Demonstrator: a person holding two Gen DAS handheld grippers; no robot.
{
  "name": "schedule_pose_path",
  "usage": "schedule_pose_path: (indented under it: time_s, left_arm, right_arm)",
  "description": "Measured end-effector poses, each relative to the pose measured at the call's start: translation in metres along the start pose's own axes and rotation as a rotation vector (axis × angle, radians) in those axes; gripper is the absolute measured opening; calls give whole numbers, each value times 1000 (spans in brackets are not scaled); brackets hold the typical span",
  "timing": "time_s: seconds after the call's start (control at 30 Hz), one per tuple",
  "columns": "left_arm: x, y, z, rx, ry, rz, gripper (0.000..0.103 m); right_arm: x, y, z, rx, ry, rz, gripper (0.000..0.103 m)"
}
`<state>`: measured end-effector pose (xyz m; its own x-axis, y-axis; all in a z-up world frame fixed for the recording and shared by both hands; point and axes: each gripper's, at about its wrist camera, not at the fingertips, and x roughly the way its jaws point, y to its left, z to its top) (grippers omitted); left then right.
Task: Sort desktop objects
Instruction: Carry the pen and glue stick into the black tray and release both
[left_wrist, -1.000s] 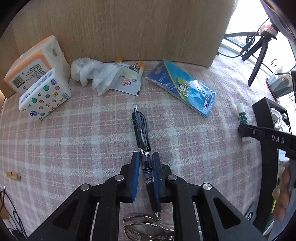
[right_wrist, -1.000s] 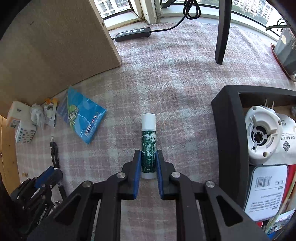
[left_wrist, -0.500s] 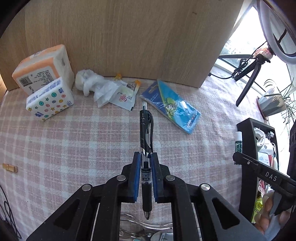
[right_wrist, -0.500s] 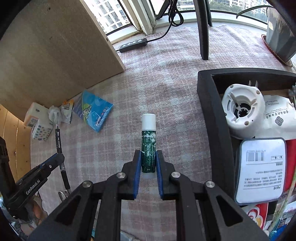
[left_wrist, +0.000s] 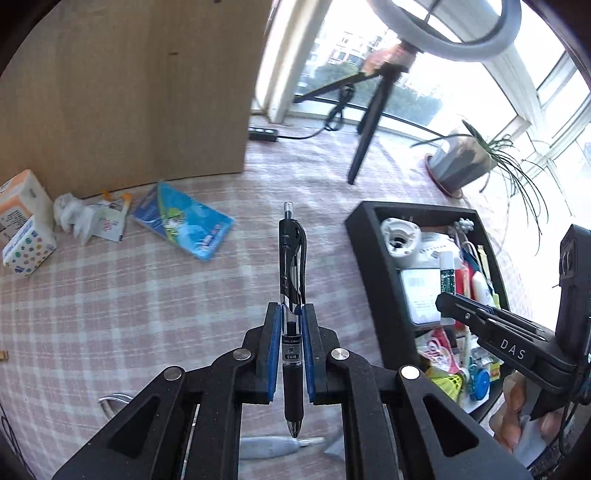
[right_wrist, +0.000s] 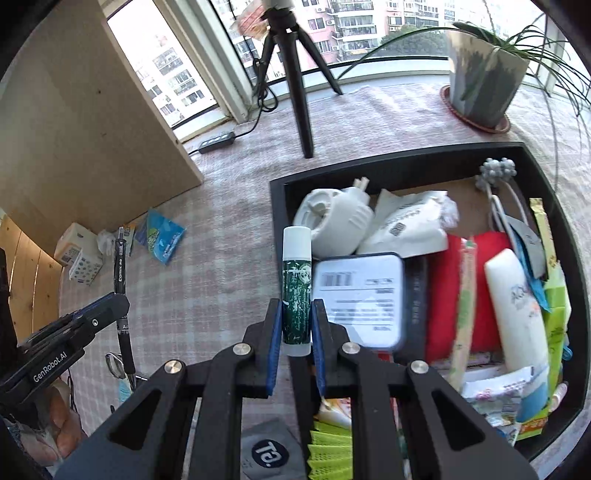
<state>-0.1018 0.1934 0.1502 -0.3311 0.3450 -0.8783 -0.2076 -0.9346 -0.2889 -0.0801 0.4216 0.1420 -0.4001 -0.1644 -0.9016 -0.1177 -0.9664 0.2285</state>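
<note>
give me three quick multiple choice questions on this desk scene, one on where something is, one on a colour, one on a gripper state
1. Where is the blue cartoon packet?
A. in the black tray
B. on the checked cloth by the wooden panel
C. in the left gripper

2. What colour is the glue stick label?
A. green
B. red
C. yellow

3. What is the left gripper doing?
A. open, empty
B. shut on the black pen
C. shut on a tissue pack

Key: 1 B, it lies on the cloth, outside the black tray. 2 A, green body under a white cap. 3 B, the pads clamp the black pen.
</note>
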Motion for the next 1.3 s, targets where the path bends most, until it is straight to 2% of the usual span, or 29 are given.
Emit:
schedule_pose_path:
  time_s: [0.4, 0.7, 0.8, 0.87, 0.9, 0.93, 0.97, 1.0, 1.07, 1.3]
  left_arm:
    - [11, -140, -21, 221, 70, -125, 10]
    - [19, -195, -30, 307, 94, -140, 10]
    - [19, -205, -32, 326, 95, -137, 10]
    - [20, -209, -34, 341, 109, -170, 12]
    - [20, -210, -35, 341, 114, -169, 25]
    - [19, -209, -36, 333, 109, -153, 35]
    - [17, -207, -36, 324, 92, -143, 46]
    - [15, -203, -36, 319, 81, -130, 46]
    - [14, -196, -34, 312, 82, -114, 46]
    - [-1, -162, -32, 267, 67, -81, 46]
  right_arm:
    - [-57, -112, -20, 154, -70, -120, 15]
    - [-70, -158, -30, 244, -84, -151, 15]
    - [-71, -161, -31, 249, -89, -159, 16]
    - [-72, -162, -31, 247, -108, -147, 16]
    - [-72, -161, -30, 243, -100, -144, 24]
    - [-71, -160, -29, 238, -87, -140, 42]
    - [-72, -159, -30, 233, -97, -134, 48]
    - [-74, -156, -31, 225, -114, -139, 51]
    - [-74, -150, -30, 198, -115, -156, 51]
    - [-70, -130, -26, 179, -102, -105, 51]
